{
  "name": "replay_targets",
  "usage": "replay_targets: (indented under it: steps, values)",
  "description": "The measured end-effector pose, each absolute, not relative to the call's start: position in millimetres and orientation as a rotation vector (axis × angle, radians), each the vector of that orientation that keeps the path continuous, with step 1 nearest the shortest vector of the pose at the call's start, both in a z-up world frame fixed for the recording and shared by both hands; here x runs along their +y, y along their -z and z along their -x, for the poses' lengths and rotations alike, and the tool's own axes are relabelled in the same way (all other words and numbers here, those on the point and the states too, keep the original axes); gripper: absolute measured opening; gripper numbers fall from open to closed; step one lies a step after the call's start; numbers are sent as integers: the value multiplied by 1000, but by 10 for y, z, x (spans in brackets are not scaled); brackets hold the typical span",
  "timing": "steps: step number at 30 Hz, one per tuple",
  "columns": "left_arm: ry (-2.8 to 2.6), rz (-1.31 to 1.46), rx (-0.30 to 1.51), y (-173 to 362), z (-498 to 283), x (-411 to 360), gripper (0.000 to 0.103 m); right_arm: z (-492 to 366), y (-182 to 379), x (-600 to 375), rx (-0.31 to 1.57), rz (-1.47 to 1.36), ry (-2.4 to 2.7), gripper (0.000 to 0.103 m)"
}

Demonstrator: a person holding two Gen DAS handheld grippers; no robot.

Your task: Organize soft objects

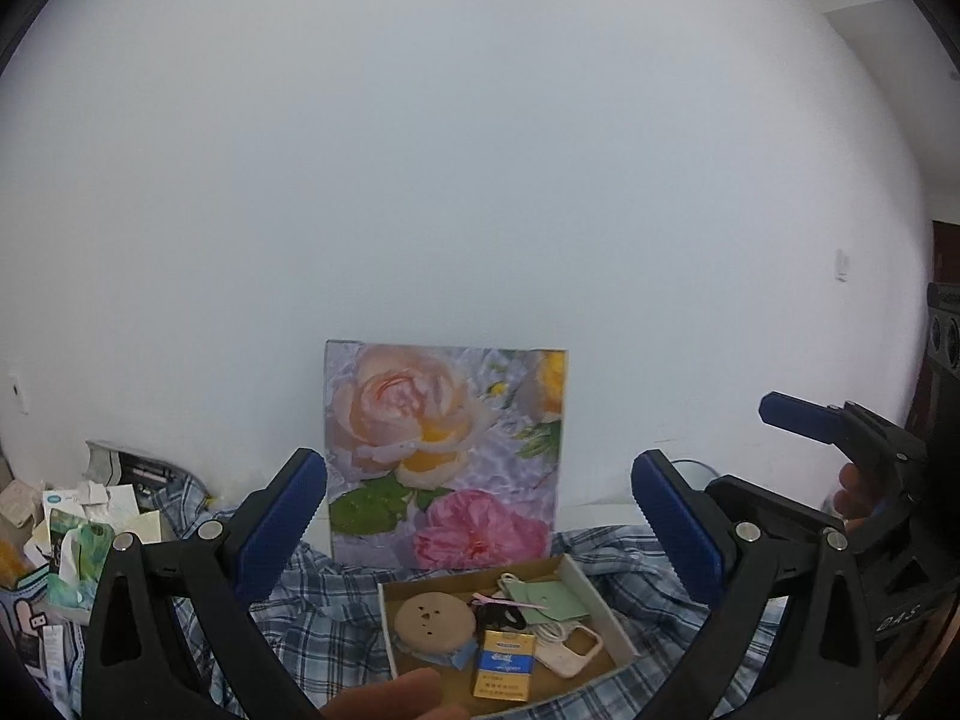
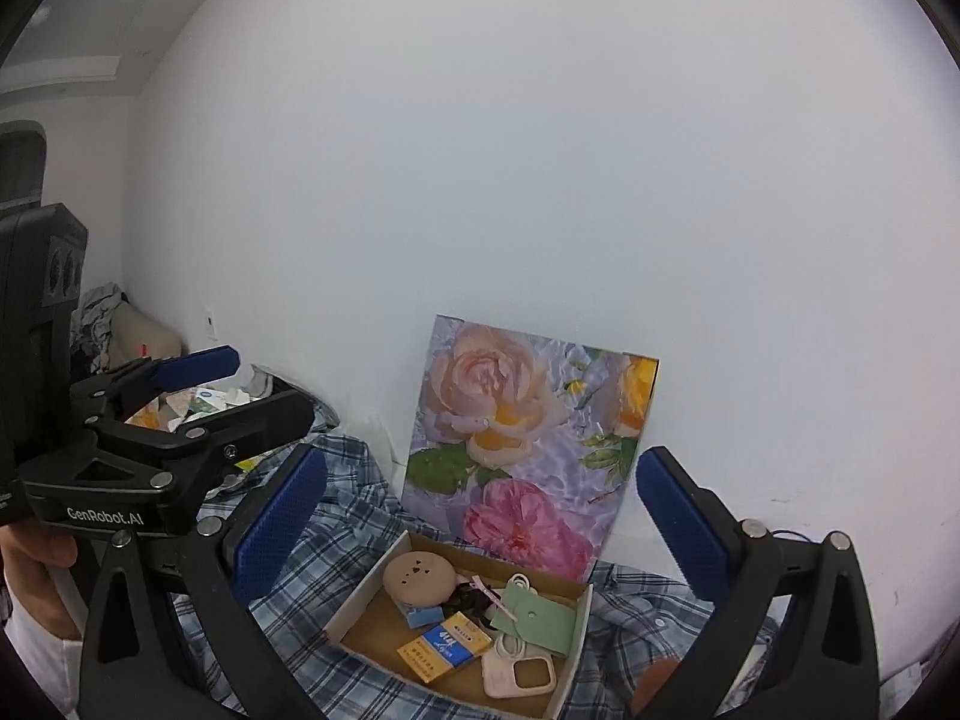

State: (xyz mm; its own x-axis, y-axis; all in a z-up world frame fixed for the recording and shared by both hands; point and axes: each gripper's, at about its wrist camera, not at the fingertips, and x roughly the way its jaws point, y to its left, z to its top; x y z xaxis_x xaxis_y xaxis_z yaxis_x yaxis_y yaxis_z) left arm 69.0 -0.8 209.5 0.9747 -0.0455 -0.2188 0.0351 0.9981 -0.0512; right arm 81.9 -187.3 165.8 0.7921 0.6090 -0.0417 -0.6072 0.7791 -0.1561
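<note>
Hovering above a rumpled plaid shirt [image 1: 336, 612] spread over the surface, with both tools held up and nothing between their blue pads. Left gripper [image 1: 477, 531] gaping wide, jaws well apart, holding nothing; right gripper [image 2: 480, 525] likewise spread wide and holding nothing. Sitting on the shirt, a shallow box [image 1: 591, 591], open at the top. Lying inside it: a round tan pad [image 1: 433, 624] toward the left, a gold-and-blue pack [image 1: 503, 663] near the front, a cream phone case [image 1: 576, 651] just beside the pack, a green pouch [image 1: 543, 600] toward the back, and a pink clip [image 1: 507, 602] across the middle. Leaning upright against the white wall [image 1: 480, 180] just behind the box, a floral picture [image 1: 444, 456]. Piling up at far left, papers and packets [image 1: 78, 534], near the shirt's edge.
</note>
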Motion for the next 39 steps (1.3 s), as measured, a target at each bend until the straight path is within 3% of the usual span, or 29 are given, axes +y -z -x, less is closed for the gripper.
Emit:
replay_targets:
  steps: [14,39]
  values:
    - [90,-45,174,-2160,192,-146,103,60,-1381,-2085,-94,201,-627,103]
    - [115,-137,254,-987,456,-33,103,-89,-68,-2013,26,185,-684,103]
